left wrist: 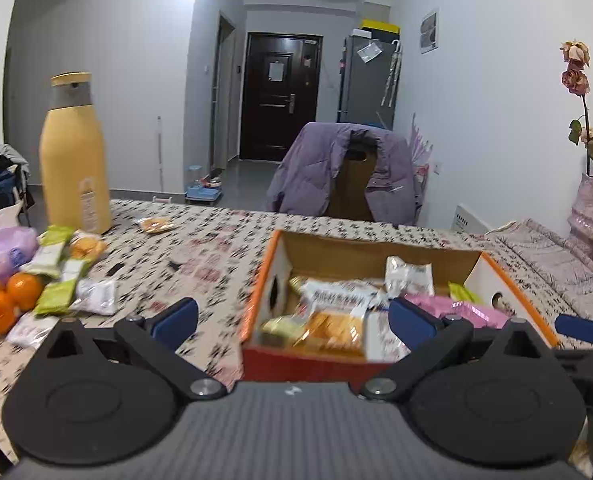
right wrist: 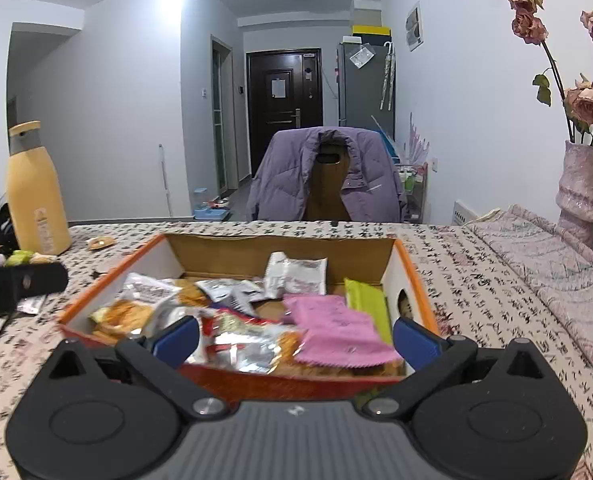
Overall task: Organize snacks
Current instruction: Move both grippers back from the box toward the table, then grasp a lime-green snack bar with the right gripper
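Both grippers spread wide and empty over a patterned table: the left gripper sits at the near left corner of an orange-rimmed cardboard box, the right gripper over its near edge. Snack packets fill the box, a pink packet at the right gripper's 1 o'clock. Loose snacks and oranges lie at the left gripper's 10 o'clock, below a yellow bottle

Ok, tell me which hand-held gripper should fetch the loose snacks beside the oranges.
Probably left: the left hand-held gripper is open, with the loose snacks just left of it. The right hand-held gripper faces the box.
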{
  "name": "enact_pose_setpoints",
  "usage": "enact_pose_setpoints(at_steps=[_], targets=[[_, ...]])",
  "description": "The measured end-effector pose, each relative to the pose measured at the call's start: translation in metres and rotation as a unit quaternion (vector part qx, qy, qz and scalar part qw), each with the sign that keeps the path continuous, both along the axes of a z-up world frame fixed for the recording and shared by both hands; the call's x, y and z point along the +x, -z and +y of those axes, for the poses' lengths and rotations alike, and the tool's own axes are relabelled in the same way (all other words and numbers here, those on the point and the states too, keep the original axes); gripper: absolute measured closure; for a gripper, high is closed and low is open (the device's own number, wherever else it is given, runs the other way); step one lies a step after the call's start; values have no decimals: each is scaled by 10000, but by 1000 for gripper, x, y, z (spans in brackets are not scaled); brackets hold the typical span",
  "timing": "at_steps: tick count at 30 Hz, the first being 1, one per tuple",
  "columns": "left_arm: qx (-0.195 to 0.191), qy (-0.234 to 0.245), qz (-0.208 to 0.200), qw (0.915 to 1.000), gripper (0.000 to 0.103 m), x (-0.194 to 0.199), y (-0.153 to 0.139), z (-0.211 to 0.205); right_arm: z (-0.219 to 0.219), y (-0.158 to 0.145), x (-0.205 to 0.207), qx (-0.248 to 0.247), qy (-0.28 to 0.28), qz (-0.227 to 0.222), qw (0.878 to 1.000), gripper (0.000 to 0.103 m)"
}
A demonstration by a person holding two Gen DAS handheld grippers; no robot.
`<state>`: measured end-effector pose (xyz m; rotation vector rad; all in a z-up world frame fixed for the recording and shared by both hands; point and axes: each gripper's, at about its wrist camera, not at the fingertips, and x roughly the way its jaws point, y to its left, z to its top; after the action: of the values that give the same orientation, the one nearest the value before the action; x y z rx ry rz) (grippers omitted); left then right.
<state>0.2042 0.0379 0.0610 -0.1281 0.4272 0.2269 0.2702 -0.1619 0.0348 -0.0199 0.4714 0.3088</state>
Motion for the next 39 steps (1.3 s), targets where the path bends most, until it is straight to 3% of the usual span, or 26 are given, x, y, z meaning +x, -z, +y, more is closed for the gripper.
enact_pose_setpoints(at_steps=[6,13,20,29,39], targets=[[6,-46,-25,10000,0,-44,2,8,8,2,-38,-16,-120,155,9998,0],[12,24,181,9998,0,-82,22,12,20,24,-71,-185,-271,599,9977,0],[-176,-70,402,9990,0,-106,45,31,50,52,-86,-382,-549,1134,9913,0],[-428,-161,483,9978,0,-122,55,56,76,74,-88,-722,-475,1421,9861,0],[-571,7,467,9973,0,-127,63,67,81,77,-86,-623,-362,1233,9898,0]])
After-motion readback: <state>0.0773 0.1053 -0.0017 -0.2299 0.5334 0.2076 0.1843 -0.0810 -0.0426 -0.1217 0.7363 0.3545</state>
